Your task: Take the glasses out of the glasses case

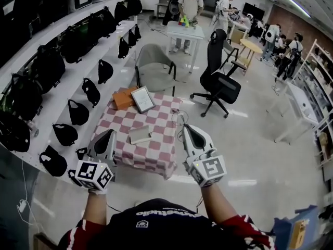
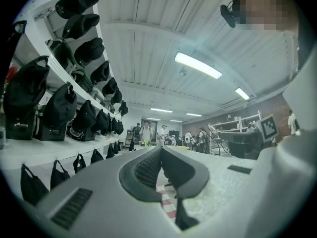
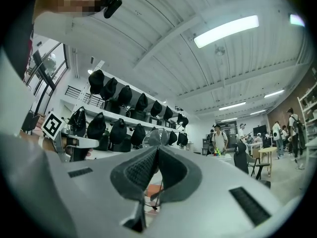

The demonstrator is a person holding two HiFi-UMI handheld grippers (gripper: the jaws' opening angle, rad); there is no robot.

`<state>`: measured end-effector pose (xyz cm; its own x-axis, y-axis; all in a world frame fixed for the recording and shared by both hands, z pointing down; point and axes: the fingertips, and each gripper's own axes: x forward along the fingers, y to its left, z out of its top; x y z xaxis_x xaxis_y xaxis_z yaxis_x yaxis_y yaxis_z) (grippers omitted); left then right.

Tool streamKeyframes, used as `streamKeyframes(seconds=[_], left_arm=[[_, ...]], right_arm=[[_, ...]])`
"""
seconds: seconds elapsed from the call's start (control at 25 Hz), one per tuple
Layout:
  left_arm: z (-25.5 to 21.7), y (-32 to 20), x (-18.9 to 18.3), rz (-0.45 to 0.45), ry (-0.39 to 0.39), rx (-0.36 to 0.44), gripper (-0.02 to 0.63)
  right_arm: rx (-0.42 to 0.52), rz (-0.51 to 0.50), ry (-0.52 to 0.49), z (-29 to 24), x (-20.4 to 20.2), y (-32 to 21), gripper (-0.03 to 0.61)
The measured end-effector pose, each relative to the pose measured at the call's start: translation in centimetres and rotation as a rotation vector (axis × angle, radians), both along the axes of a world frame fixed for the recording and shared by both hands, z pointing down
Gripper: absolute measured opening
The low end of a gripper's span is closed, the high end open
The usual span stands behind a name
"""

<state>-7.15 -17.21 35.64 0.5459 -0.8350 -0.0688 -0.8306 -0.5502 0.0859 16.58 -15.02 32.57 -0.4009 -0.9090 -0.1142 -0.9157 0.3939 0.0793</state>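
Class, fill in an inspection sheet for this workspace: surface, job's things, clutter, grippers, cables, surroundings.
Surface: small table under a red-and-white checked cloth.
Job's things: flat pale case mid-table, looks closed; glasses not seen.
Clutter: orange box and framed panel at the far edge.
Grippers: left gripper and right gripper both shut, empty, over the near edge.
Cables: thin dark wiry thing near the right edge; cannot tell what.
Surroundings: shelves of black bags left, office chair, people beyond.

The left gripper (image 1: 111, 133) and right gripper (image 1: 187, 128) are pale grey, their cubes (image 1: 93, 175) marked in black-and-white squares. Between them the cloth (image 1: 156, 151) is checked red and white, the case (image 1: 140, 134) on it pale grey, and the box (image 1: 124, 98) beyond is orange. Left of the left gripper, black bags (image 1: 78, 112) hang on white shelves (image 1: 58, 102).
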Motion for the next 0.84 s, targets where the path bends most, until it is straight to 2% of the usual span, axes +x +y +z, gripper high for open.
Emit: streamKeyframes(seconds=[0.36, 0.52, 0.72, 0.84], left_arm=[[0.1, 0.6, -1.4, -0.021, 0.009, -0.005, 0.005], [0.3, 0.8, -1.5, -0.02, 0.013, -0.009, 0.005], [0.4, 0.8, -1.3, -0.013, 0.016, -0.01, 0.005], [0.4, 0.9, -1.2, -0.007, 0.017, -0.01, 0.005]], right_arm=[[-0.056, 0.004, 0.015, -0.3, -1.5, 0.3, 0.008], [-0.04, -0.015, 0.012, 0.0, -1.9, 0.4, 0.009], [-0.065, -0.003, -0.001, 0.2, -2.1, 0.4, 0.009], [-0.03, -0.025, -0.01, 0.5, -2.1, 0.5, 0.009]])
